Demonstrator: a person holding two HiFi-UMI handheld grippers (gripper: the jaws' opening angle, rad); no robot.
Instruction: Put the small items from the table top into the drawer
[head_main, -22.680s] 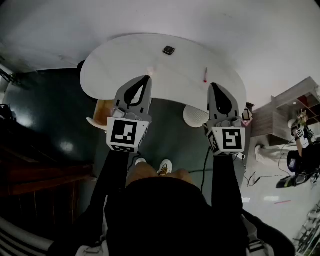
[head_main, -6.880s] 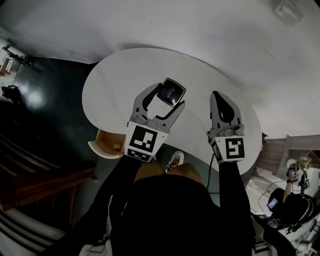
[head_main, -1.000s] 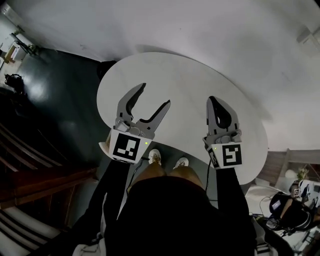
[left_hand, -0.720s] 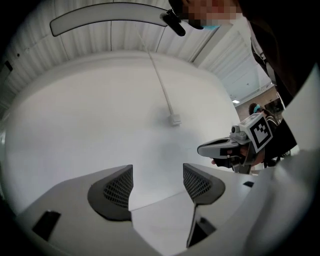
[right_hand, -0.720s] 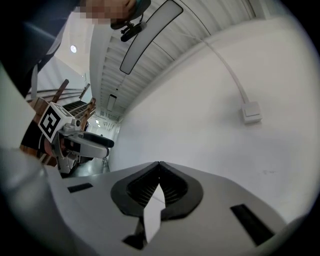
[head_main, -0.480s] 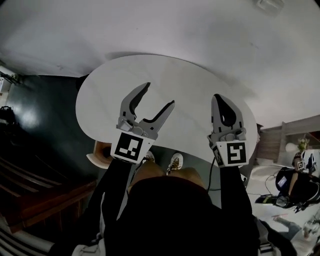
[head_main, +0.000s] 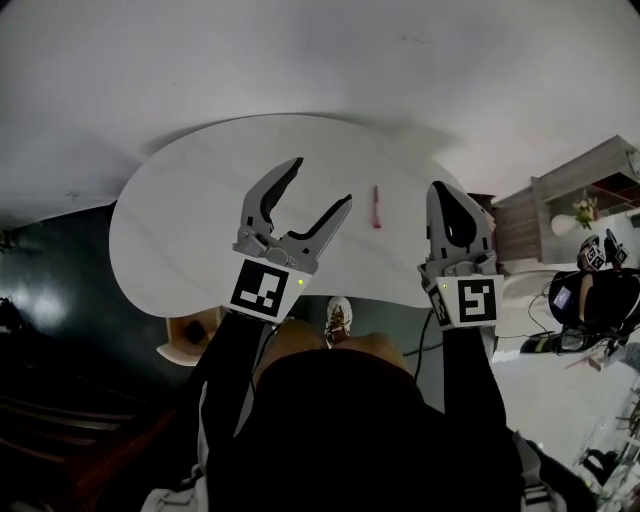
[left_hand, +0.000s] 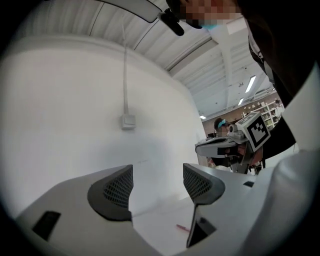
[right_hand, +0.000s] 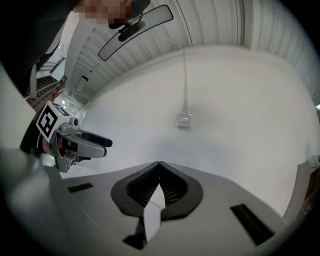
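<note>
Left claw (head_main: 322, 183) hangs wide open and empty over the table (head_main: 180, 230), and the right claw (head_main: 445, 190) is pressed together on nothing. The thin red stick (head_main: 376, 207) lies flat between them, just right of the left claw. It looks light, stiff and prone to rolling, so pinch it mid-shaft.

White table (head_main: 190, 225), red stick (head_main: 376, 207), grey left tongs (head_main: 322, 182) and right tongs (head_main: 441, 186), black-and-white patterned marker cubes (head_main: 265, 290).

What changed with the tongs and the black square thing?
The left tongs let go of it: they are now open and empty, and it is out of sight. The right tongs stayed shut, and the red pen still lies on the table.
</note>
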